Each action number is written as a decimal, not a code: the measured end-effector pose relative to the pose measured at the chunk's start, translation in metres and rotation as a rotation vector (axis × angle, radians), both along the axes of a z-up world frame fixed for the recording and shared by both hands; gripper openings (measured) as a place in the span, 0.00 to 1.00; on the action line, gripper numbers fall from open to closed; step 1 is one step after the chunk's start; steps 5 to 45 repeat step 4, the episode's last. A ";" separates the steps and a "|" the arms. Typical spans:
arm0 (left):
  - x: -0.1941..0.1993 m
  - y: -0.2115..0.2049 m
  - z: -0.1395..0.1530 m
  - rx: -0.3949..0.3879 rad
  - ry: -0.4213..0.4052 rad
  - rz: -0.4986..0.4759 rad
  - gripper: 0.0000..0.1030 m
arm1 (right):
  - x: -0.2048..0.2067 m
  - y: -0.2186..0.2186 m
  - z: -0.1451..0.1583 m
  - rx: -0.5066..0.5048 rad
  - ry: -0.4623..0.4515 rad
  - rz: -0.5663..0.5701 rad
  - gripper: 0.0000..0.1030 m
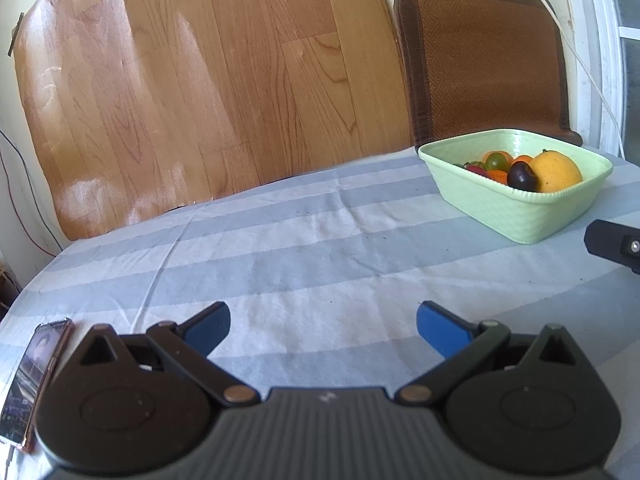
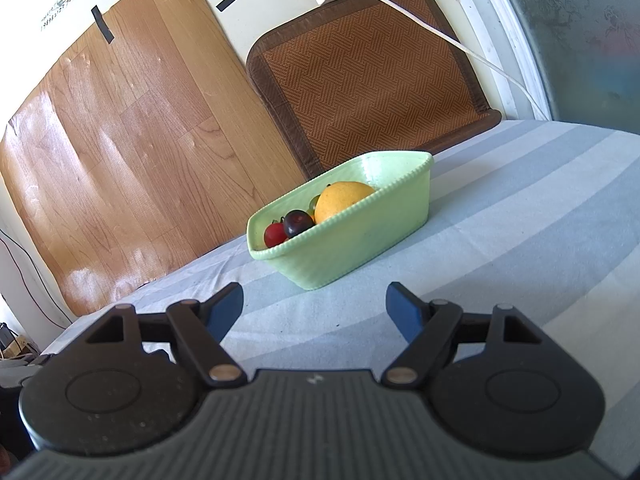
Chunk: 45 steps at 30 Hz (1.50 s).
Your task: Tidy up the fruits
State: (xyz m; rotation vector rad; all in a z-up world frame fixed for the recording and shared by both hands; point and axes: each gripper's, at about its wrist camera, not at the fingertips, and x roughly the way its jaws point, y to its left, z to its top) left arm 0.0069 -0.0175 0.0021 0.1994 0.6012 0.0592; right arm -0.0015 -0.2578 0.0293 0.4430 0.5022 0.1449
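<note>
No writing is legible. The left tool [image 1: 323, 326] and the right tool [image 2: 315, 310] both hover wide open and empty above the striped worktop [image 1: 320, 248], the green fruit basket [image 2: 352, 236] mid-frame.

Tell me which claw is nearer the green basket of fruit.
Right, as far as the views show. The right claw is open, facing the green basket just ahead of its fingertips. The left claw is open over bare cloth, with the basket farther off to its front right.
</note>
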 end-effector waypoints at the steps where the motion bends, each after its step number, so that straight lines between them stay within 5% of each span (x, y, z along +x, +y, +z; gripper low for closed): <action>1: 0.000 0.000 0.000 -0.007 0.005 -0.007 1.00 | 0.000 0.000 0.000 0.000 0.000 0.001 0.78; 45: 0.001 0.000 0.000 -0.030 0.016 -0.028 1.00 | 0.000 0.000 0.001 -0.004 0.001 0.001 0.78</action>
